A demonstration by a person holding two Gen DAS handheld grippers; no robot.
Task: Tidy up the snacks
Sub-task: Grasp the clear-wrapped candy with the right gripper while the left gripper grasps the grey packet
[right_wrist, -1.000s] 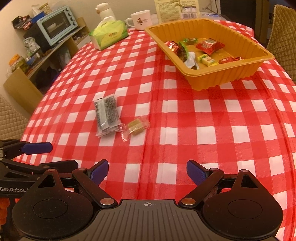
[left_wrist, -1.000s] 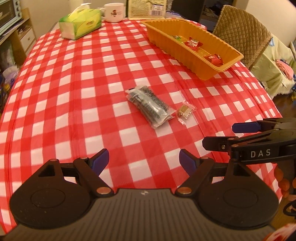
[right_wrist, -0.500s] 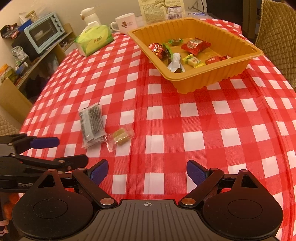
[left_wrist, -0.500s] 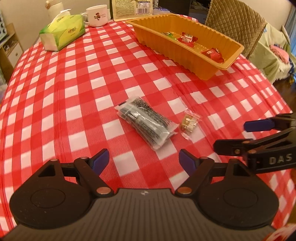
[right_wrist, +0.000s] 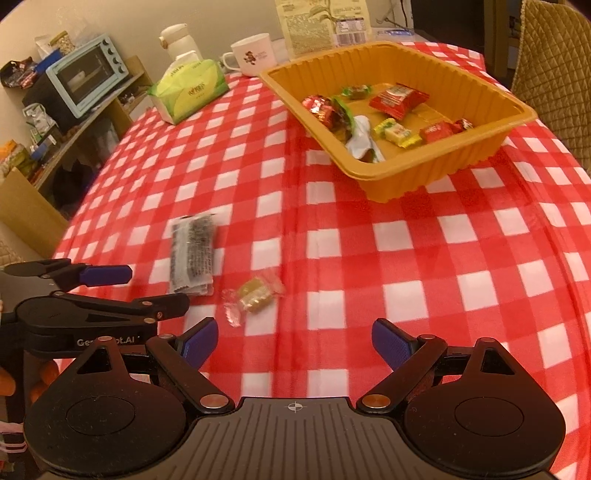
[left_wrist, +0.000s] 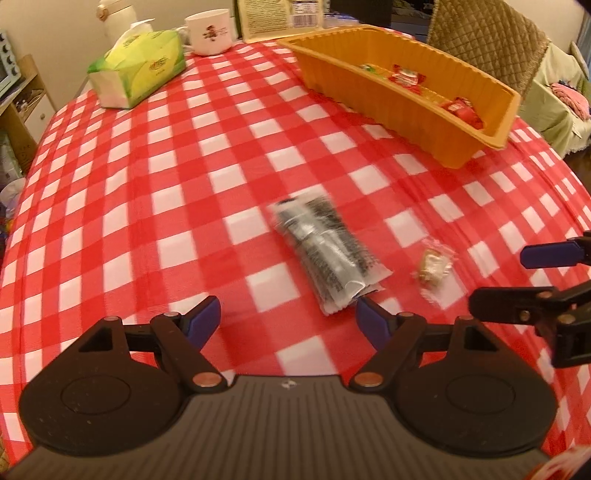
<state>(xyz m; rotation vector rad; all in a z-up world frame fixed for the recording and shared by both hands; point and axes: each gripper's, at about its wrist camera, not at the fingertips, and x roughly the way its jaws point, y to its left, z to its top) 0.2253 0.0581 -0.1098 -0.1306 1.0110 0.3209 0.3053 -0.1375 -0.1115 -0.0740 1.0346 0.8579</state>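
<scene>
A dark, clear-wrapped snack packet [left_wrist: 327,251] [right_wrist: 193,254] lies on the red-checked tablecloth, with a small tan candy in clear wrap [left_wrist: 433,267] [right_wrist: 254,293] just to its right. My left gripper [left_wrist: 290,321] stands open just short of the packet's near end, nothing between its fingers. My right gripper [right_wrist: 293,343] is open too, hovering a little nearer than the candy and to its right. An orange tray [right_wrist: 402,181] [left_wrist: 454,147] further back holds several wrapped snacks. Each gripper shows at the edge of the other's view.
A green tissue pack [right_wrist: 190,90], a white mug [right_wrist: 255,53] and a standing paper bag [right_wrist: 321,22] sit at the table's far end. A quilted chair [left_wrist: 487,40] stands behind the tray. Shelves with a toaster oven [right_wrist: 86,77] are off to the left.
My left gripper has moved forward and down toward the dark packet, which now sits larger and close to its fingertips. The right gripper has barely shifted.
</scene>
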